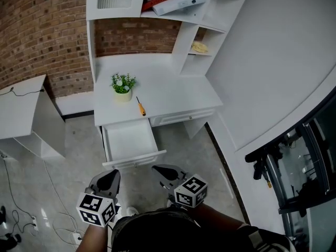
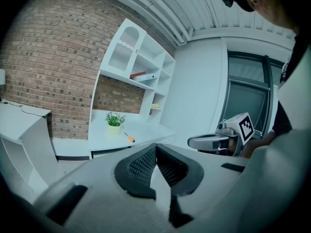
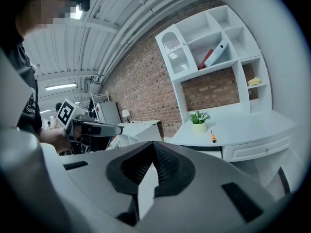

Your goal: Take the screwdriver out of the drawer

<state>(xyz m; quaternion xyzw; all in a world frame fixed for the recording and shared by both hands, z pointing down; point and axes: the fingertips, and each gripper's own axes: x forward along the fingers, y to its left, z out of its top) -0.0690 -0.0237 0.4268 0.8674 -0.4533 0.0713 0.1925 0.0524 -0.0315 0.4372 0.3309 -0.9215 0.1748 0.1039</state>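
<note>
Both tools hang low against the person's body, well apart from the counter (image 1: 173,88). The left tool (image 1: 106,184) and the right tool (image 1: 166,172) each have their jaws pressed together with nothing between them. Each tool's own view shows the ribbed pads meeting at the tip. That fits hands with nothing to carry.

The screwdriver (image 1: 140,107), orange-handled, lies flat on the counter just beside the potted plant (image 1: 123,85), apart from either tool. Below the counter's front edge the drawer (image 1: 108,143) stands pulled out, and its white inside looks bare.

Judging from this layout, the screwdriver is already out of the drawer and set where it rests steadily. The tools are probably held closed and near the body because no grasp is needed. The open drawer would be the only thing left to attend to.
</note>
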